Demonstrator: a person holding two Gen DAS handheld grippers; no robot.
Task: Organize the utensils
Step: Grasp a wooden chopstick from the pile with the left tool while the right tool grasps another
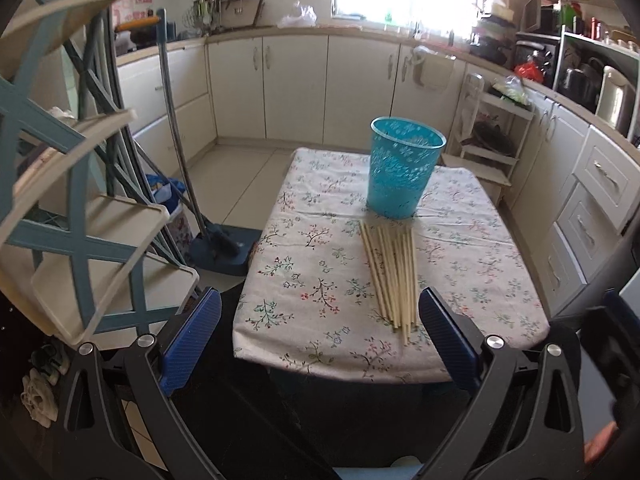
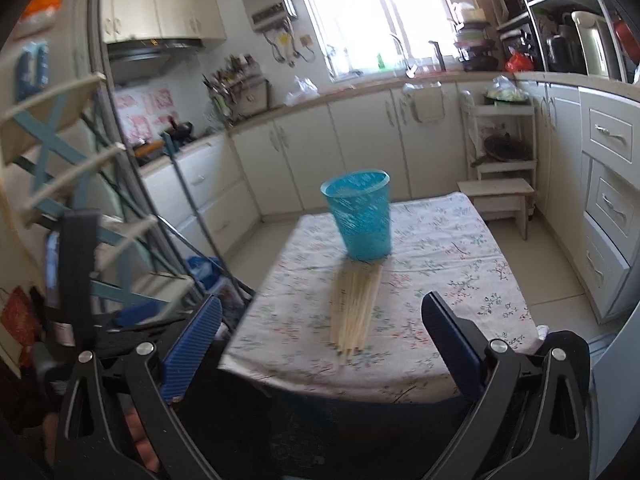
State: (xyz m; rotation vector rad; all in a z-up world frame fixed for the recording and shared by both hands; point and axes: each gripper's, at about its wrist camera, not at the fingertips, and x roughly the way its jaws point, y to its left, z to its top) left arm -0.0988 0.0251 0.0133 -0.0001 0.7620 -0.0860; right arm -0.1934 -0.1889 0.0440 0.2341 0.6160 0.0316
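Observation:
A bundle of several pale wooden chopsticks [image 1: 392, 276] lies on a small table with a floral cloth [image 1: 320, 264], pointing toward a blue perforated plastic cup [image 1: 404, 168] that stands upright just behind them. My left gripper [image 1: 320, 328] is open and empty, held back from the table's near edge. In the right wrist view the chopsticks [image 2: 354, 312] and blue cup [image 2: 362, 216] show on the cloth [image 2: 440, 280], slightly blurred. My right gripper [image 2: 320, 332] is open and empty, also short of the near edge.
A blue and cream shelf rack [image 1: 80, 200] stands close on the left. A broom and dustpan [image 1: 224, 244] lean beside the table. Kitchen cabinets [image 1: 296, 88] line the back and right. A white step shelf [image 2: 504, 168] stands behind the table at right.

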